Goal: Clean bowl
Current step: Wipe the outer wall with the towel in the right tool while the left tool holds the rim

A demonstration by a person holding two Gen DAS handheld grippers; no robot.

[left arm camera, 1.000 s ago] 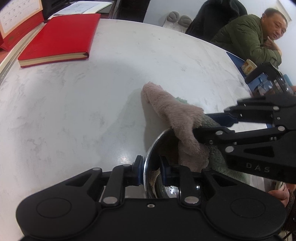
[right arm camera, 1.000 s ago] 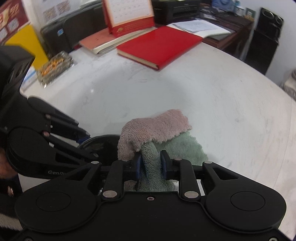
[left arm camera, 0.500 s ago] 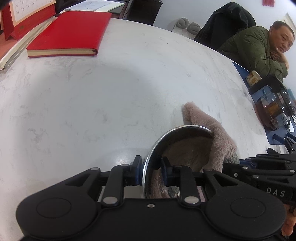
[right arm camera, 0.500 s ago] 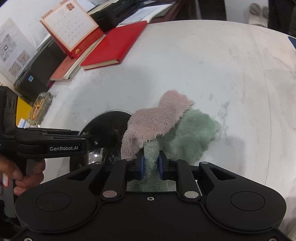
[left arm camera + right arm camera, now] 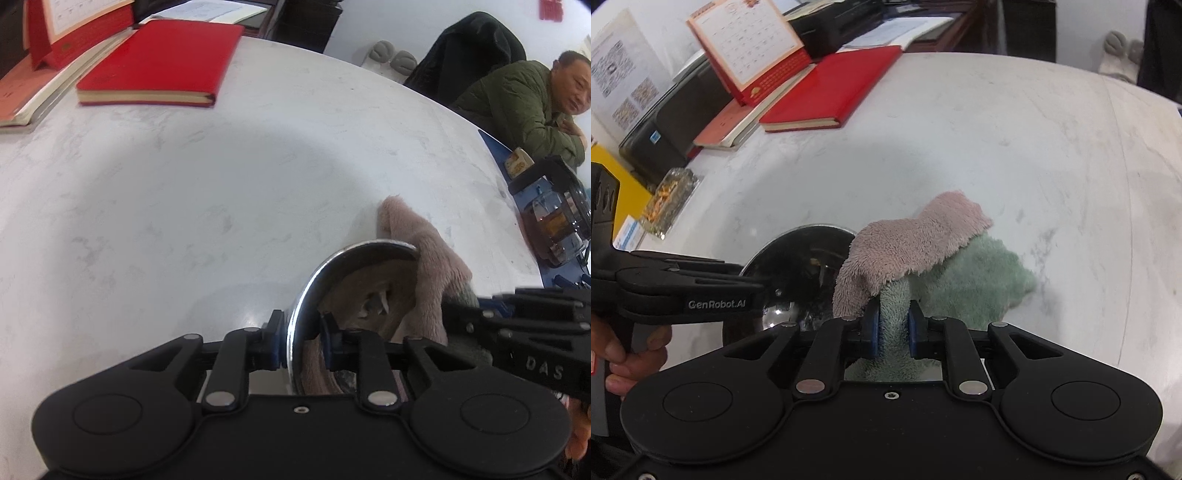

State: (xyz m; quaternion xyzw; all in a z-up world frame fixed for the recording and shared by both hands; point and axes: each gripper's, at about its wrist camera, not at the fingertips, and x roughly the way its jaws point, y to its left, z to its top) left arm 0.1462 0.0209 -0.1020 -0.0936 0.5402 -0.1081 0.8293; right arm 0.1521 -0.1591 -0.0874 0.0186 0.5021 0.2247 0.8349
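Note:
A shiny steel bowl (image 5: 354, 248) stands tilted on the white marble table (image 5: 184, 184). My left gripper (image 5: 301, 332) pinches its near rim, one pad outside and one inside, and its jaws are closing. A fluffy cloth, pink on one side (image 5: 916, 240) and green on the other (image 5: 971, 280), drapes over the bowl's right edge (image 5: 798, 266) and onto the table. My right gripper (image 5: 894, 325) is closing on a bunched green fold of the cloth. In the left wrist view it reaches in from the right (image 5: 454, 314). In the right wrist view the left gripper (image 5: 764, 284) comes in from the left.
A red notebook (image 5: 159, 62), a desk calendar (image 5: 750, 48) and more books lie at the table's far side. A glass dish (image 5: 666, 201) sits near the left edge. A glass teapot (image 5: 557, 221) stands on a blue mat at right. A seated person (image 5: 517, 103) leans on the far edge.
The right gripper slid toward the bowl's right side, dragging the cloth, and its jaws narrowed on the green fold. More of the bowl's inside now shows. The left gripper kept its hold on the rim.

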